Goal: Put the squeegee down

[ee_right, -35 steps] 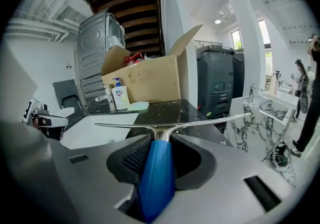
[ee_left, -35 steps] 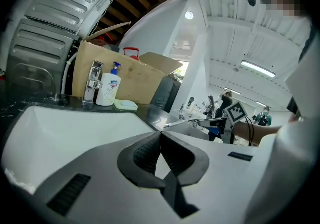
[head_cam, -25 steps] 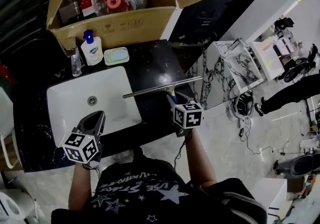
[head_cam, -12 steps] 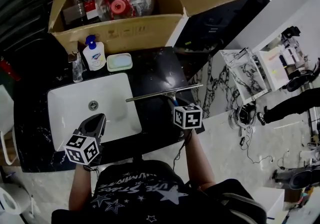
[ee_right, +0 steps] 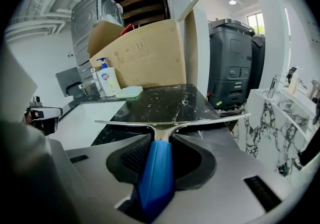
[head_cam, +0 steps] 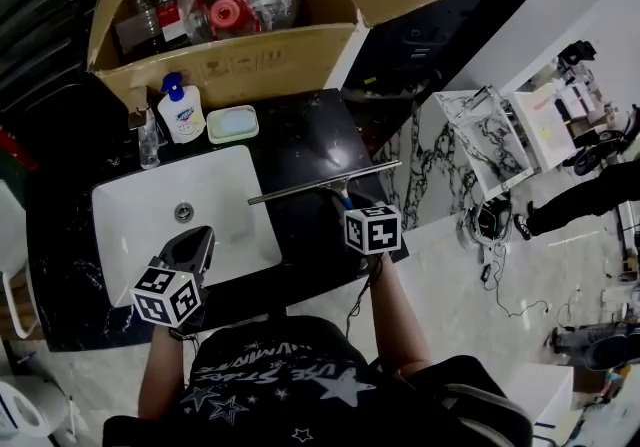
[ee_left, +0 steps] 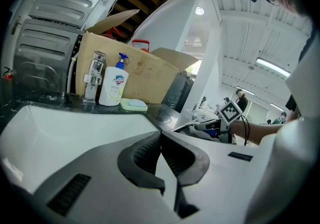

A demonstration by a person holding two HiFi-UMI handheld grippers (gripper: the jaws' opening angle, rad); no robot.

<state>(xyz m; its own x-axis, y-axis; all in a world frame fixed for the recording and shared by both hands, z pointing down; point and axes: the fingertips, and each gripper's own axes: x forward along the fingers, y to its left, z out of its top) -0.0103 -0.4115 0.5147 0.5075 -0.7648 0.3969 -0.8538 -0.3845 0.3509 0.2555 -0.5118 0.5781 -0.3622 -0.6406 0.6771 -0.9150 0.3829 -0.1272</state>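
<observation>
The blue handle of the squeegee [ee_right: 157,173] is clamped between the jaws of the right hand-held gripper [ee_right: 160,145], and its metal blade is held crosswise over the black worktop [head_cam: 300,135], at 3 o'clock of the white sink [head_cam: 130,225]. Whether the blade touches the worktop cannot be told. The left hand-held gripper [ee_left: 160,140] is held over the sink's 6 o'clock edge, its jaws closed on nothing. A soap bottle [head_cam: 182,110] is seen at 12 o'clock of the sink.

Blue-handled squeegee [ee_right: 157,160]; black marbled counter [head_cam: 305,140]
</observation>
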